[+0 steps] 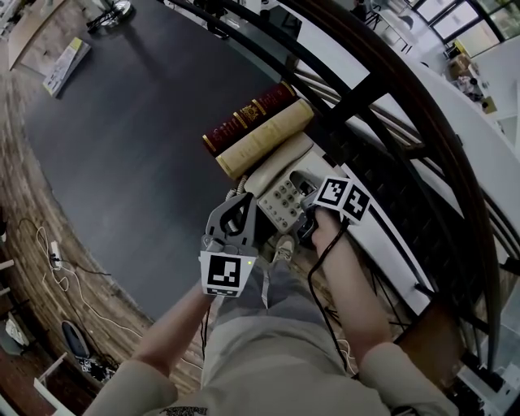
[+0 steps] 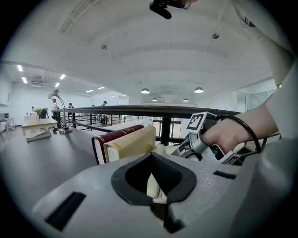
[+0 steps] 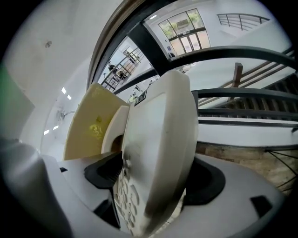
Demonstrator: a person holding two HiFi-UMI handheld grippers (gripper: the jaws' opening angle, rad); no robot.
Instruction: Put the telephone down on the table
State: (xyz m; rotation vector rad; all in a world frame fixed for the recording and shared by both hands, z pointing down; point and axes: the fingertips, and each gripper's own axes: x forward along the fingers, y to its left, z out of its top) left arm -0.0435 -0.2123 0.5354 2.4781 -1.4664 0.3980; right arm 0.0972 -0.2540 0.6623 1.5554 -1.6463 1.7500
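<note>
The cream telephone [image 1: 276,183] lies at the dark table's [image 1: 138,146] near edge, against a cream book [image 1: 264,138]. My right gripper [image 1: 305,205] reaches down over its right side. In the right gripper view the telephone [image 3: 158,135] fills the space between the jaws of the right gripper [image 3: 153,183], keypad facing the left pad, and the jaws stand wide and open around it. My left gripper [image 1: 236,201] hovers just left of the keypad, shut on nothing. From the left gripper [image 2: 156,207] I see the telephone [image 2: 160,149] ahead and the right gripper [image 2: 199,139] in a hand.
A maroon book [image 1: 248,116] lies beside the cream one, both along the black railing [image 1: 382,89]. A desk lamp [image 1: 114,10] and a flat white booklet [image 1: 67,65] sit at the table's far end. Cables [image 1: 57,260] trail on the wooden floor below.
</note>
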